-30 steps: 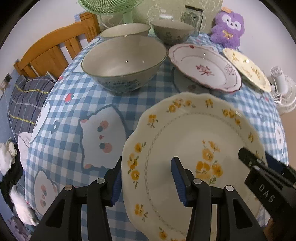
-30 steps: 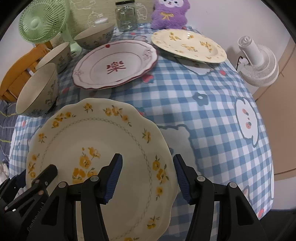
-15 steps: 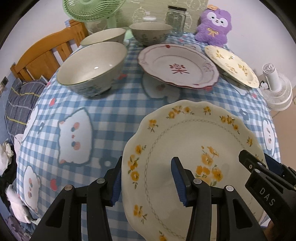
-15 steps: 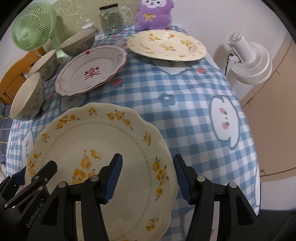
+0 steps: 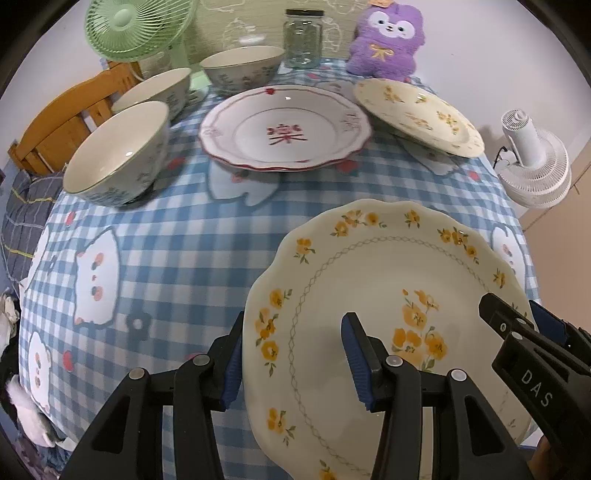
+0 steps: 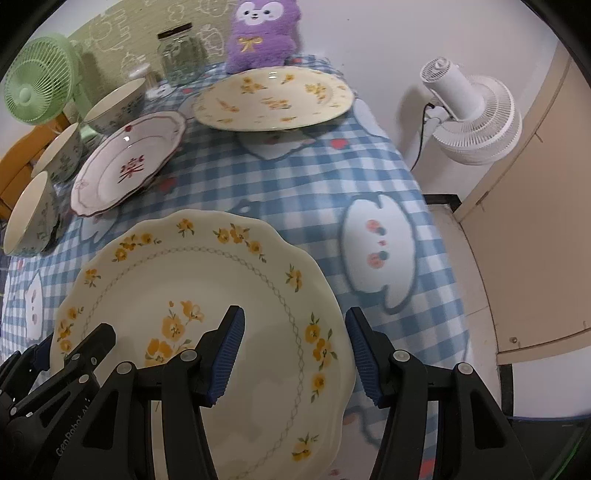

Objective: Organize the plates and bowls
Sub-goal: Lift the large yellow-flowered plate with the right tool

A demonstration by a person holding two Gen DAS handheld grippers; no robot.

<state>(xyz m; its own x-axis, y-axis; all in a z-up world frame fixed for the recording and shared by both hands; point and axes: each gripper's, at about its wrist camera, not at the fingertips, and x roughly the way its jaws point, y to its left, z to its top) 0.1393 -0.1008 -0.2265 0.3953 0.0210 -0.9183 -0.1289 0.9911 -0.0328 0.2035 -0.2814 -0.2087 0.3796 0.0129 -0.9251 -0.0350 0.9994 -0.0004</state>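
Observation:
A cream plate with yellow flowers (image 5: pixel 388 266) hangs above the checked tablecloth (image 5: pixel 166 240), carried between both grippers. My left gripper (image 5: pixel 291 332) is shut on its left rim, one finger on top and one outside the edge. My right gripper (image 6: pixel 295 325) is shut on the right rim of this plate (image 6: pixel 184 277) in the same way. A matching yellow-flowered plate (image 6: pixel 273 96) lies at the far right of the table. To its left sits a red-trimmed white plate (image 5: pixel 284 129). Three flowered bowls (image 5: pixel 118 155) line the left side.
Along the back edge stand a green fan (image 5: pixel 136 26), a glass jar (image 5: pixel 303 37) and a purple plush toy (image 5: pixel 384 40). Beyond the table's right side are a white fan (image 6: pixel 469 110) and a beige cabinet (image 6: pixel 535 221). A wooden chair (image 5: pixel 55 133) stands at the left.
Both grippers have carried the yellow-flowered plate to the right over the table. The bowls and red-trimmed plate have slid left in both views. The grip is unchanged.

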